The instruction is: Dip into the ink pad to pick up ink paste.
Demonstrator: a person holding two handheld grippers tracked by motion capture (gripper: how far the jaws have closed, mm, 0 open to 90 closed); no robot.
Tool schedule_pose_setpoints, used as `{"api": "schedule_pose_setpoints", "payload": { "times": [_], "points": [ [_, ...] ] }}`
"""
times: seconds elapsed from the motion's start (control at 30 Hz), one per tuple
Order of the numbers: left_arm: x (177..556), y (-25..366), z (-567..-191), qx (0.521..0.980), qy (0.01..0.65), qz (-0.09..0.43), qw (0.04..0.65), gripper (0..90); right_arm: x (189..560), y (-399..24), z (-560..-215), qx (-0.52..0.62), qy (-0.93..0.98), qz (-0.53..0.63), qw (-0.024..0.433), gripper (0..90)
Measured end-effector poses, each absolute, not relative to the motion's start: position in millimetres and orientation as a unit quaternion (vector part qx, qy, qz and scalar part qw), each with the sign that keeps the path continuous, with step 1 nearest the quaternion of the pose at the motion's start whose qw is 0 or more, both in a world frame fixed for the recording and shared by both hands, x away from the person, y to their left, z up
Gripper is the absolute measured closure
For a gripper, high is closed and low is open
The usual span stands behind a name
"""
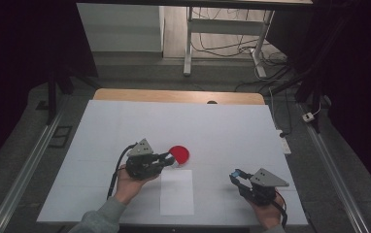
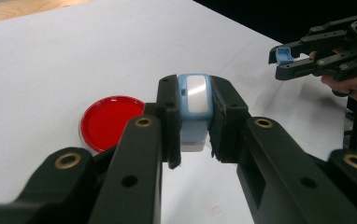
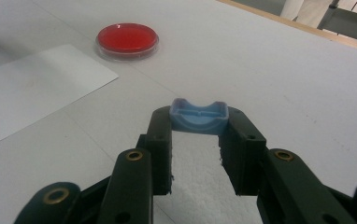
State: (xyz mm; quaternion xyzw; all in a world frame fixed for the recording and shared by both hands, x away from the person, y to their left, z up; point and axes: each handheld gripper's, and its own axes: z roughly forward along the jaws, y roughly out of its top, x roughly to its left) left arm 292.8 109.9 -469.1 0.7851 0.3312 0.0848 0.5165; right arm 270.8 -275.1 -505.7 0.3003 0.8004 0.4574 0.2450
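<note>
Here the left gripper (image 2: 195, 123) clamps the blue stamp body (image 2: 194, 105) above the worktop (image 1: 232, 126) beside the red dish (image 1: 179, 153); the right gripper (image 3: 199, 122) pinches its cap (image 3: 198, 116) — shallow tip holds, so either could slip when rejoined.

Left tool (image 1: 170, 158) and right tool (image 1: 235, 175) — both clamped, low over table
</note>
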Motion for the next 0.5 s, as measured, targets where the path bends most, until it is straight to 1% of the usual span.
{"api": "schedule_pose_setpoints", "payload": {
  "times": [0.5],
  "points": [
    [309.3, 112.5, -470.1, 0.790, 0.337, 0.097, 0.503, 75.9, 271.7, -274.7, -506.4, 0.305, 0.799, 0.456, 0.246, 64.9]
  ]
}}
